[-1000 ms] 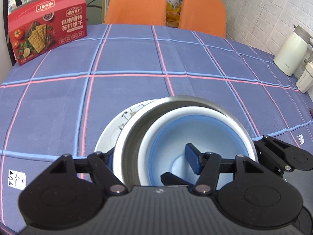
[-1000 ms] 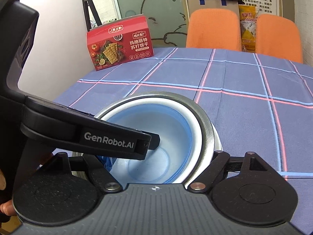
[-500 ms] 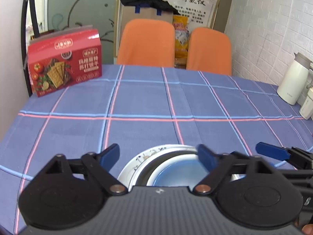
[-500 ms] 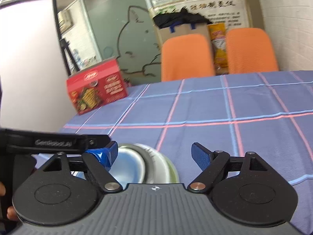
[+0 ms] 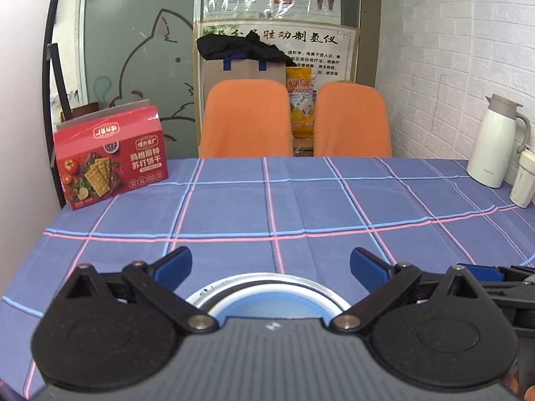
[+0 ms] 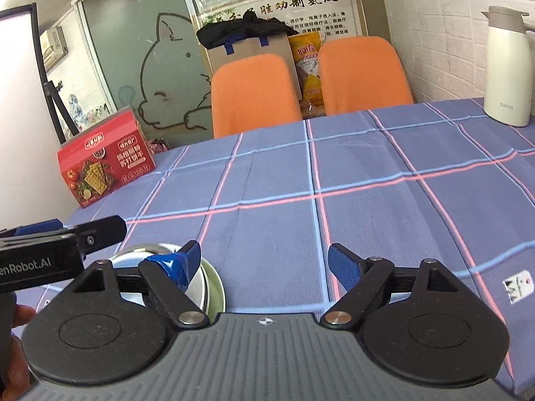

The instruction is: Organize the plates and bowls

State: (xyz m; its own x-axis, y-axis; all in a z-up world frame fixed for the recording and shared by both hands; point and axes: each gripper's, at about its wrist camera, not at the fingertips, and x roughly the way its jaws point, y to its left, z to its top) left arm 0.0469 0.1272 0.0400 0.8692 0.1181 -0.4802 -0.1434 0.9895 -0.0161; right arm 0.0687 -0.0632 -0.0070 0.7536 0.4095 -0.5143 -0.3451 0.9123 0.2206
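- Three nested pieces at the near edge of the table: blue bowl (image 5: 267, 307) sits inside a metal bowl (image 5: 267, 284), and both rest on a white plate (image 5: 197, 295) whose patterned rim peeks out on the left in the left wrist view.
- Stack is upright, openings facing up; round pieces, so no readable long axis. Blue bowl's interior looks empty as far as it shows — most of it is hidden behind the gripper body.
- Right wrist view shows the same stack low left: metal bowl (image 6: 140, 255), pale plate edge (image 6: 215, 292) beside it, partly covered by the gripper finger.
- Left gripper (image 5: 270, 265): jaws spread wide, nothing between them, blue pads (image 5: 174, 267) held above the stack's far rim, not touching it.
- Right gripper (image 6: 264, 267): also spread wide and empty, sits to the right of the stack over bare tablecloth; its left pad (image 6: 177, 265) overlaps the bowl rim in the view, contact unclear.
- Left gripper's body shows in the right wrist view at far left, with part of a hand (image 6: 15, 351) under it.
- Tablecloth (image 5: 301, 207): blue with pink and light-blue grid lines.
- Far side — red cracker box (image 5: 110, 163) standing at the left back corner, white thermos jug (image 5: 495, 143) at the right by the brick wall, a white cup (image 5: 525, 178) just beside it.
- Two orange chairs (image 5: 245, 120) behind the table, a cardboard bag (image 5: 244, 67) with dark cloth on top behind them.
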